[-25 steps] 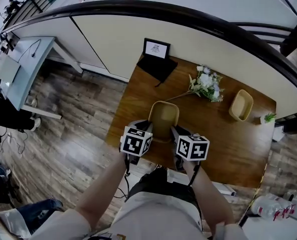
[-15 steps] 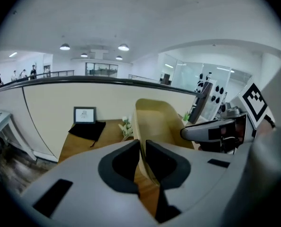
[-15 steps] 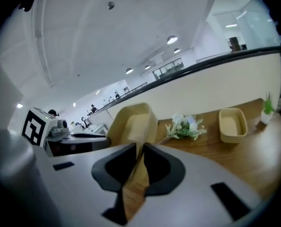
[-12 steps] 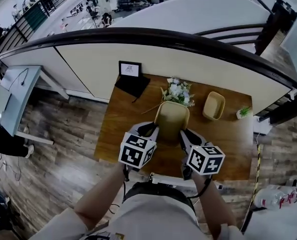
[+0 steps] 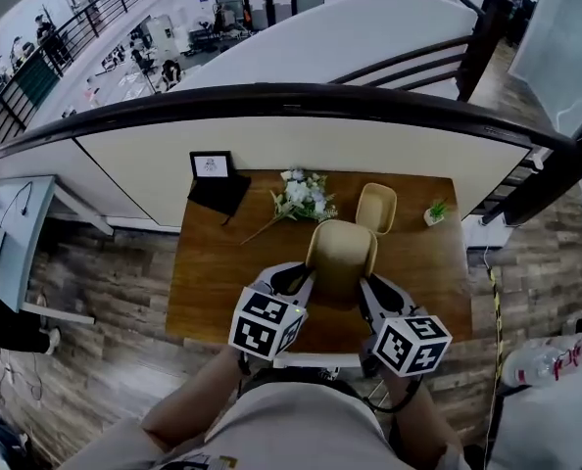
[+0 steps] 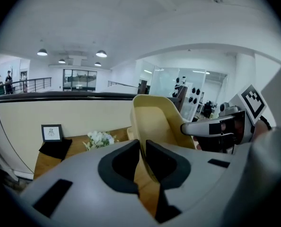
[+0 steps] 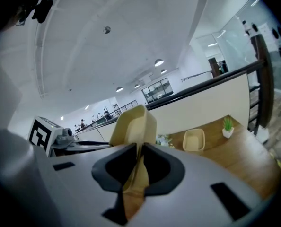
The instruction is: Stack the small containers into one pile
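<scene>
A tan container (image 5: pixel 341 255) hangs in the air above the wooden table (image 5: pixel 222 282), tipped with its open side toward me. My left gripper (image 5: pixel 304 284) is shut on its left rim (image 6: pixel 141 141). On the opposite rim (image 7: pixel 139 157) my right gripper (image 5: pixel 365 290) is shut. A second tan container (image 5: pixel 375 208) rests upright on the table at the far side, also seen as a small container (image 7: pixel 193 139) in the right gripper view, apart from both grippers.
A bunch of white flowers (image 5: pixel 299 195) lies left of the far container. A framed picture on a black cloth (image 5: pixel 210 169) stands at the far left corner, a small potted plant (image 5: pixel 435 211) at the far right. A curved railing wall (image 5: pixel 291 130) borders the table's far side.
The held container has risen off the table between both grippers and tipped up. The head view has swung, so the table and far container now sit further left in the frame.
</scene>
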`<state>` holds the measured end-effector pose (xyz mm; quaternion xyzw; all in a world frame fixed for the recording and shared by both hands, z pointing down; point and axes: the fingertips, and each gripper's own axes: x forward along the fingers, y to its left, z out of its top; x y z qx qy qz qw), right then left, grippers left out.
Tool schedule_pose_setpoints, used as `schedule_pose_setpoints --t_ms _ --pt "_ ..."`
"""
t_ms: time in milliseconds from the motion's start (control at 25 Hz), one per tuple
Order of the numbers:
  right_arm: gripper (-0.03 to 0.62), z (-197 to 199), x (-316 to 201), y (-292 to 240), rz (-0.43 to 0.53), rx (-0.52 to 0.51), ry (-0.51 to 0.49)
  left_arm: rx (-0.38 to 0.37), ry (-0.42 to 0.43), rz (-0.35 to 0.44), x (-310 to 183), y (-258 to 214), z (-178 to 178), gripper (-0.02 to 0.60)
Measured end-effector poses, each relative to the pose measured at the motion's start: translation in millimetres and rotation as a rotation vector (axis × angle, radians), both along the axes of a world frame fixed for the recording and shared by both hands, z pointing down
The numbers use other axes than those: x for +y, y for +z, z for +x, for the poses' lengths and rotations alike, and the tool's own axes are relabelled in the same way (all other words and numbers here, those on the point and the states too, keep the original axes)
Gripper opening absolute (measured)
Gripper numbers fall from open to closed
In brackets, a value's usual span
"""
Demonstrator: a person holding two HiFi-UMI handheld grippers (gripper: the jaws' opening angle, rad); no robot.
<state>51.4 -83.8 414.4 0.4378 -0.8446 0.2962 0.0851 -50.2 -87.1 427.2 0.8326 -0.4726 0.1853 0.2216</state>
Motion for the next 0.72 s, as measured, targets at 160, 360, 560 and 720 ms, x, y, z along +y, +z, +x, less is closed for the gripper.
schedule_pose_setpoints --t_ms 160,360,560,720 --pt "0.052 16 2 5 -0.008 0.0 0.032 -0.003 0.029 -0.012 1 4 16 0.046" --pt "0.051 29 2 9 -0.018 -0.008 0.067 -0.002 0.05 -0.017 -2 7 29 0.046" --pt "0.049 38 -4 8 -0.018 -0.017 0.088 0.01 0.058 -0.014 -10 4 38 0.044" --pt "0.048 46 -18 7 -0.012 -0.023 0.112 0.04 0.043 -0.018 -26 4 45 0.041"
